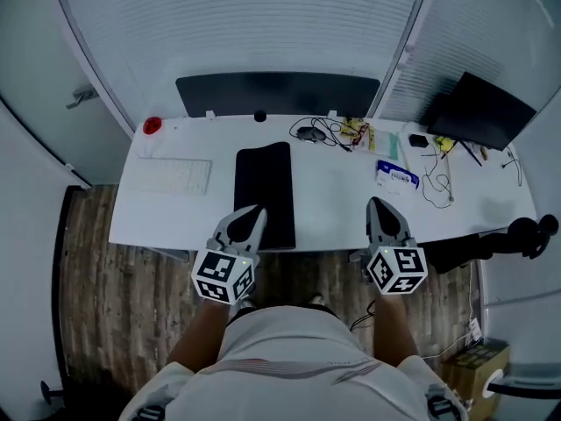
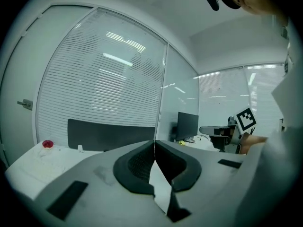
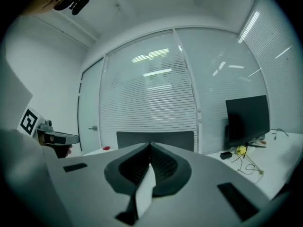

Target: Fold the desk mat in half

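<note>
A black desk mat (image 1: 263,193) lies flat on the white desk (image 1: 324,204), running from its middle toward the near edge. My left gripper (image 1: 255,210) is held above the mat's near left corner, jaws shut with nothing between them. My right gripper (image 1: 376,203) hovers over bare desk to the right of the mat, also shut and empty. In the left gripper view the closed jaws (image 2: 154,143) point at the far blinds. The right gripper view shows its jaws (image 3: 150,145) meeting at the tips. The mat is hidden in both gripper views.
A white keyboard (image 1: 173,175) lies left of the mat, a red object (image 1: 152,125) at the far left corner. Cables and small items (image 1: 351,134) sit at the back right, a blue-white pack (image 1: 396,175) near the right gripper. A dark monitor (image 1: 481,109) stands far right; a black screen (image 1: 277,94) lines the back.
</note>
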{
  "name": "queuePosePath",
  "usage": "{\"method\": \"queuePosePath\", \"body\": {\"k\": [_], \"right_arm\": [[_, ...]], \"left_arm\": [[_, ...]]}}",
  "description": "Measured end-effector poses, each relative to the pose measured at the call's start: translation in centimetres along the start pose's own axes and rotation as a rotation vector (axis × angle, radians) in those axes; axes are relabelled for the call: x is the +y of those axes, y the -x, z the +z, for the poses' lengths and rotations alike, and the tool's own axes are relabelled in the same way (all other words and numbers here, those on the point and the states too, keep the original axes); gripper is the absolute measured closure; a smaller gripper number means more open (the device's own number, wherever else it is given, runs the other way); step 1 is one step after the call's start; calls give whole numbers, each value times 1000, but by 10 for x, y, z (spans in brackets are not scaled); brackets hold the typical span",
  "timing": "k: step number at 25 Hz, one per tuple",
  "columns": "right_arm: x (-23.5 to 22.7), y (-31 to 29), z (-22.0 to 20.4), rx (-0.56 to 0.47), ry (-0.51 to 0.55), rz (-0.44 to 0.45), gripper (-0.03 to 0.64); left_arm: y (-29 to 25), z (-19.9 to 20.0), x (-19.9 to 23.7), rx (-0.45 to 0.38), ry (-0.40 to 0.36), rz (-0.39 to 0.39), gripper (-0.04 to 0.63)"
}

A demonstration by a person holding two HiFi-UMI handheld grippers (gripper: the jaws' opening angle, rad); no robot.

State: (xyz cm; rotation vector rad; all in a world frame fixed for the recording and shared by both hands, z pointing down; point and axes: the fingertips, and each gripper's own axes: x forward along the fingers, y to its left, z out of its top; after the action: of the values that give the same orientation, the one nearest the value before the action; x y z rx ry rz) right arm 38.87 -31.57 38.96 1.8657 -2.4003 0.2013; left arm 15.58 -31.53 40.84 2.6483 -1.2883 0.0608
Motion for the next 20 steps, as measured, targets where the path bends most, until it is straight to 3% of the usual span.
{"method": "queuePosePath", "body": {"k": [7, 20], "right_arm": [[-9, 12, 11, -77, 44, 14, 566], [4, -1, -1, -19, 84, 126, 566]], "left_arm": [[-11, 0, -23, 0, -34, -11, 580], [2, -10, -20, 13, 5, 53, 580]]}}
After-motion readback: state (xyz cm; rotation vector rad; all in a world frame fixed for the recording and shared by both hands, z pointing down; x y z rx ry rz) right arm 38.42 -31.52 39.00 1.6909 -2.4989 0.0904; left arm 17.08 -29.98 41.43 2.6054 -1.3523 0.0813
